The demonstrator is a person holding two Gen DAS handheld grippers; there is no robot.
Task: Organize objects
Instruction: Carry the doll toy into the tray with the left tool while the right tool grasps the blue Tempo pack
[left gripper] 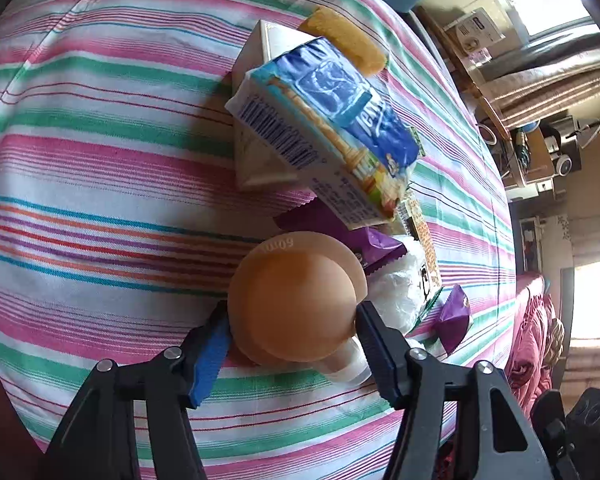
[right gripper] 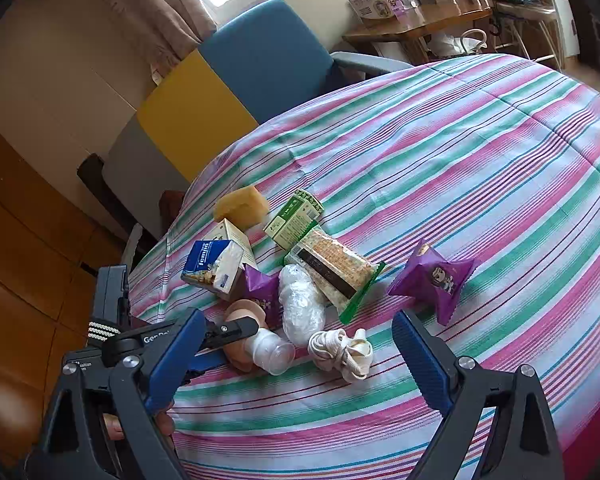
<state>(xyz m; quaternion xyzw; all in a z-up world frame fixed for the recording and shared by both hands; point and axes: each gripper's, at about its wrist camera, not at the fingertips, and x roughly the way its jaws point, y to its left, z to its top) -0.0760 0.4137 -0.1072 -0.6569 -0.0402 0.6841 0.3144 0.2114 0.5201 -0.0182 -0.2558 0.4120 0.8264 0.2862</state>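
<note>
A peach silicone bottle (left gripper: 296, 296) with a clear white end (left gripper: 348, 364) lies on the striped tablecloth (left gripper: 100, 160). My left gripper (left gripper: 292, 312) has both pads against its sides. The right wrist view shows the same bottle (right gripper: 240, 312) under the left gripper (right gripper: 236, 328). Behind it are a blue tissue pack (left gripper: 320, 120), a cream box (left gripper: 268, 44) and a yellow sponge (left gripper: 348, 40). My right gripper (right gripper: 298, 318) stands open above the cloth, holding nothing. Beyond it lie a white cord (right gripper: 340, 350) and a crumpled white bag (right gripper: 300, 304).
A cracker pack (right gripper: 336, 268), a green box (right gripper: 294, 218) and two purple snack packets (right gripper: 436, 276) (right gripper: 260, 288) lie in the pile. A blue chair (right gripper: 268, 52) stands behind the table's far edge. A wooden side table (right gripper: 416, 24) is at the back right.
</note>
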